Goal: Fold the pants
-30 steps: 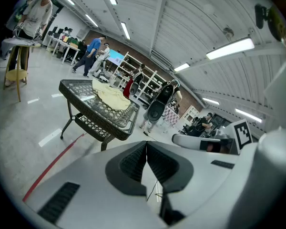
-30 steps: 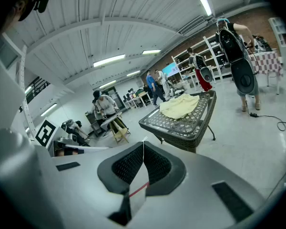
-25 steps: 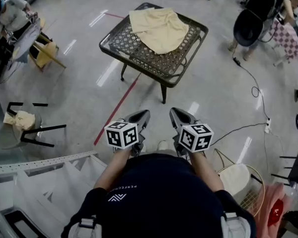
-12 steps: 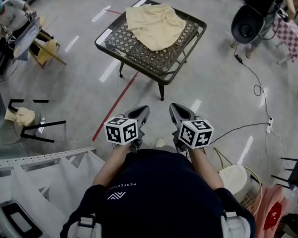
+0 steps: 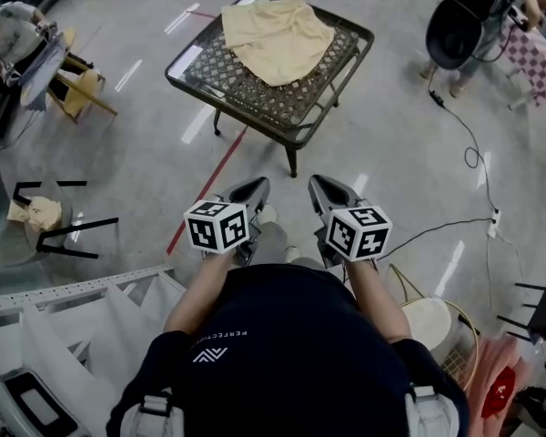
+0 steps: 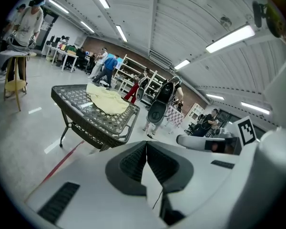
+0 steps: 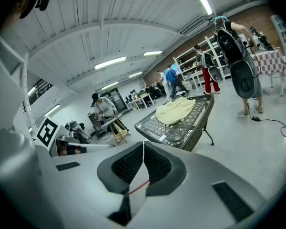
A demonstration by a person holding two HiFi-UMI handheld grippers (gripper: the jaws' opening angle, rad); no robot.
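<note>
Pale yellow pants (image 5: 275,36) lie rumpled on a dark metal lattice table (image 5: 246,85) ahead of me; they also show in the left gripper view (image 6: 107,101) and in the right gripper view (image 7: 174,111). My left gripper (image 5: 257,188) and right gripper (image 5: 317,186) are side by side close to my body, well short of the table. Both are shut with nothing between the jaws. In the left gripper view the left gripper's (image 6: 146,142) jaw tips meet, and the right gripper's (image 7: 143,144) tips meet in its own view.
A red line (image 5: 207,192) runs across the grey floor toward the table. A person with a black round bag (image 5: 455,33) stands at the right, and a cable (image 5: 473,157) trails on the floor. A stool (image 5: 50,226) and a white rack (image 5: 73,289) are at left.
The table and pants sit higher and a little further left in the head view now. Both grippers keep their side-by-side pose and stay shut.
</note>
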